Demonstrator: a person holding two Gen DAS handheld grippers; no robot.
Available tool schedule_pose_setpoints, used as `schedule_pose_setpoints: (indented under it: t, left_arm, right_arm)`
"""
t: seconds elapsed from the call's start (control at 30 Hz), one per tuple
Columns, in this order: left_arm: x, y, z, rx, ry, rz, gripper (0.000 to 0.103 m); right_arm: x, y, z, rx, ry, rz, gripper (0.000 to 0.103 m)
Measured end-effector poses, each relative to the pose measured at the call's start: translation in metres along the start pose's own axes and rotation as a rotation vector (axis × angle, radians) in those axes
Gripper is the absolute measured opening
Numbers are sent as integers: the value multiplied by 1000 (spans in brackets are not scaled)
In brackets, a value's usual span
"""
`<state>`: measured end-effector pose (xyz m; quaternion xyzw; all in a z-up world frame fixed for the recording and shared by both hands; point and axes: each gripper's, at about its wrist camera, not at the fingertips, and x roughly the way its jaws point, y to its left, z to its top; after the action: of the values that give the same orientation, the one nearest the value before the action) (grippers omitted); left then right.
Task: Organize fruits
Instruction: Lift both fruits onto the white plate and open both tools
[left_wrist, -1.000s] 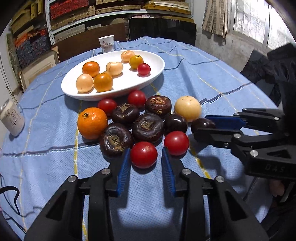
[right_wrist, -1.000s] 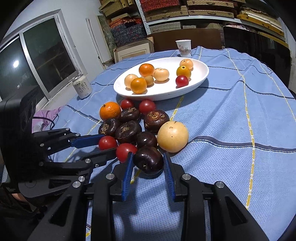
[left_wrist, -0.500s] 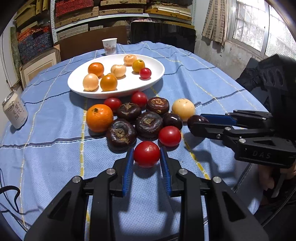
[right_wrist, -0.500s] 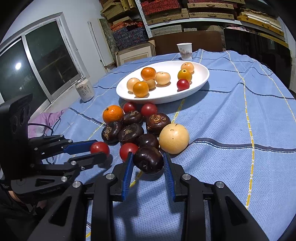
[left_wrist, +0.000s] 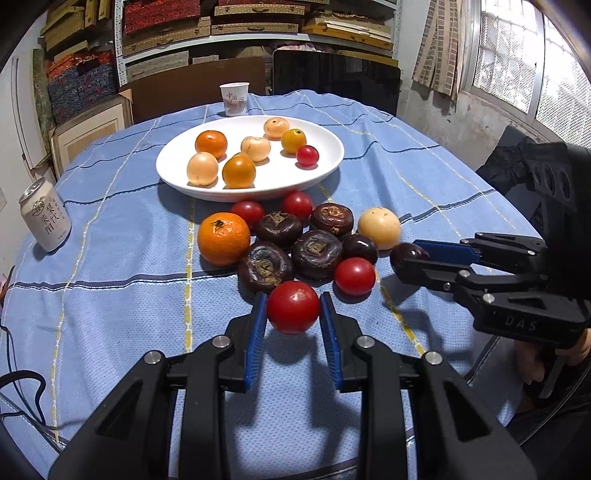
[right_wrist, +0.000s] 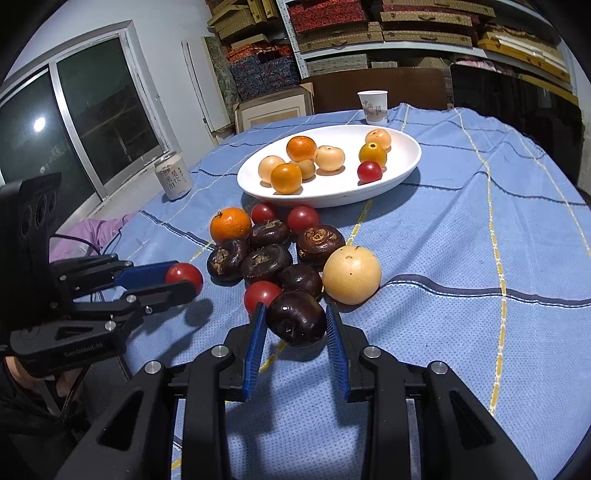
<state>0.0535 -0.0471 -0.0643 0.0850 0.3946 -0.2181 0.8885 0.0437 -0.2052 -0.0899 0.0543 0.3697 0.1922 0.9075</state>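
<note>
**Two grippers each lift a fruit from the pile beside the plate**

The left gripper (left_wrist: 293, 314) pinches a red tomato (left_wrist: 293, 312) between its blue pads, which press on the fruit's two sides. The tomato casts a shadow on the blue tablecloth (left_wrist: 110, 295) below it, so it appears lifted clear, probably so it can travel without nudging its neighbours.

The right gripper (right_wrist: 296, 325) pinches a dark purple fruit (right_wrist: 296, 318) the same way, also seemingly raised just off the cloth. Seen from the left camera, this gripper reaches in from 3 o'clock.

The remaining loose fruit sits in a tight cluster at the centre of both views: an orange mandarin (left_wrist: 223, 239) at 9 o'clock of the cluster, several brown wrinkled fruits (left_wrist: 317, 253) in the middle, a pale yellow fruit (left_wrist: 379, 228) at 2 o'clock, and more tomatoes.

At 12 o'clock from the cluster lies a white oval plate (left_wrist: 325, 173) already holding seven or so small fruits, likely the sorting destination. A paper cup (left_wrist: 234, 99) stands beyond it, and a drink can (left_wrist: 45, 214) stands at 9 o'clock.
</note>
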Motion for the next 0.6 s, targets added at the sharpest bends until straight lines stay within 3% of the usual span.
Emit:
schedule_pose_setpoints:
  t: [0.33,0.6]
  left_arm:
    - [-12,18,9,-24,-34,23,28]
    - [-13,23,44,-6,-63,4,28]
  right_arm:
    - [-11,6,5,-27,-3,-52,33]
    - [-32,11,47,-131,-56,-122,33]
